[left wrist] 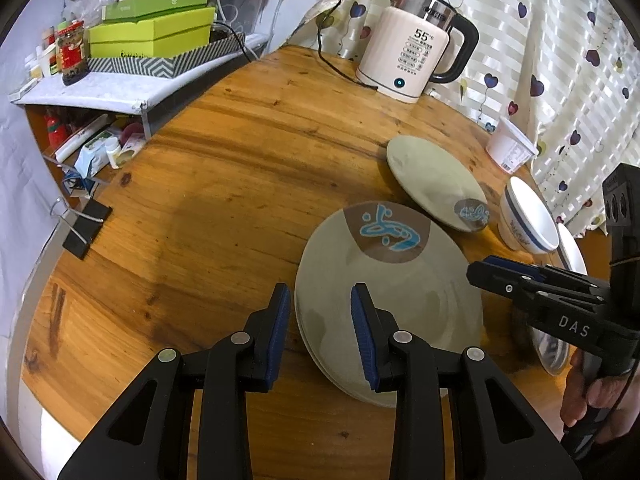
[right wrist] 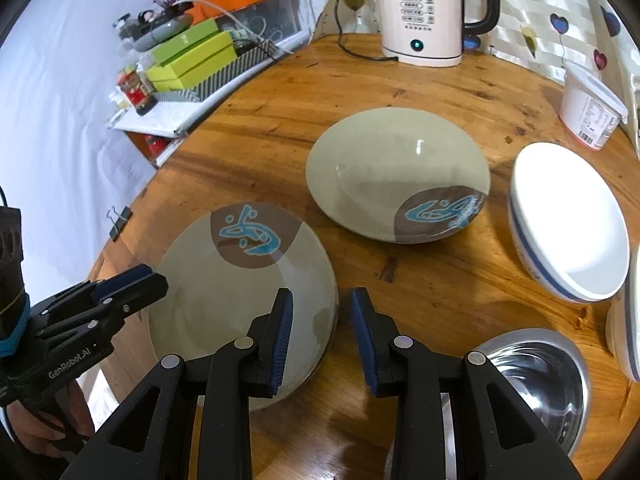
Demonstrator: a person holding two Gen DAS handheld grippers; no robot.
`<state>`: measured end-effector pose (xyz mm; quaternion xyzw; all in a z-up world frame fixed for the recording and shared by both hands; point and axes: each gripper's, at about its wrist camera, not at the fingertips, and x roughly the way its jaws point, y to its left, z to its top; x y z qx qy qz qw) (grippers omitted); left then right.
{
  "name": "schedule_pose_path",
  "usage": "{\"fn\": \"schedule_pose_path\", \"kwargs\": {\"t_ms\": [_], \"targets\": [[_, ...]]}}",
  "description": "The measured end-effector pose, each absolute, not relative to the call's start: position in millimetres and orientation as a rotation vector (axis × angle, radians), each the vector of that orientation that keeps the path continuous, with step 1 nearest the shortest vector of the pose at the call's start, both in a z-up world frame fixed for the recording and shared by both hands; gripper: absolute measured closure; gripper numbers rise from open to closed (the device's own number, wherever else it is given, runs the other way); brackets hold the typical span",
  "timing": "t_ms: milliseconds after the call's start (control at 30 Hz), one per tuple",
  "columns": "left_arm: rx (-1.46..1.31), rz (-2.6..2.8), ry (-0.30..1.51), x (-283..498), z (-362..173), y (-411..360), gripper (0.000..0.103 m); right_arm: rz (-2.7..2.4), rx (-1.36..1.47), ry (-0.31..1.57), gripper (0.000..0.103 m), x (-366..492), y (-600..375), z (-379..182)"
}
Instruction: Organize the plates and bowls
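A stack of grey-green plates with a brown-and-blue mark (left wrist: 384, 292) (right wrist: 240, 292) lies on the wooden table near me. A single matching plate (left wrist: 434, 182) (right wrist: 396, 176) lies farther back. A white bowl with a blue stripe (left wrist: 528, 216) (right wrist: 568, 220) stands to the right, and a steel bowl (right wrist: 536, 384) sits at the near right. My left gripper (left wrist: 320, 332) is open, its fingers astride the stack's left rim. My right gripper (right wrist: 320, 332) is open, astride the stack's right rim; it also shows in the left wrist view (left wrist: 492, 268).
A white electric kettle (left wrist: 412, 48) (right wrist: 424, 12) and its cord stand at the back of the table. A white plastic tub (left wrist: 510, 148) (right wrist: 592, 108) is at the back right. A cluttered shelf with green boxes (left wrist: 148, 36) borders the table's left. A binder clip (left wrist: 86, 224) sits on the left edge.
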<state>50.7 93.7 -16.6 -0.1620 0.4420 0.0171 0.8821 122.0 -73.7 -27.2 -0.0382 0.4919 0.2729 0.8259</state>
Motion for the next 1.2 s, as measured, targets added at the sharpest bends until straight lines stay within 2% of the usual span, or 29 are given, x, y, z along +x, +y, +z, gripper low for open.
{"fn": "schedule_pose_path", "kwargs": {"t_ms": [100, 167, 200, 233, 267, 1200], "targets": [[-0.341, 0.017, 0.905, 52, -11, 94, 0.07, 0.578, -0.069, 1.035, 0.072, 124, -79, -21], [-0.341, 0.002, 0.895, 53, -7, 93, 0.069, 0.578, -0.065, 1.025, 0.066, 124, -82, -16], [-0.34, -0.004, 0.89, 55, -5, 92, 0.066, 0.577, -0.062, 1.019, 0.062, 125, -83, -14], [-0.341, -0.012, 0.883, 55, -3, 91, 0.057, 0.577, -0.06, 1.014, 0.061, 124, -84, -11], [-0.346, -0.022, 0.874, 56, -1, 91, 0.052, 0.578, -0.059, 1.009, 0.059, 124, -85, -9], [-0.341, -0.076, 0.901, 107, 9, 81, 0.052, 0.52, 0.009, 1.013, 0.057, 155, -110, 0]]}}
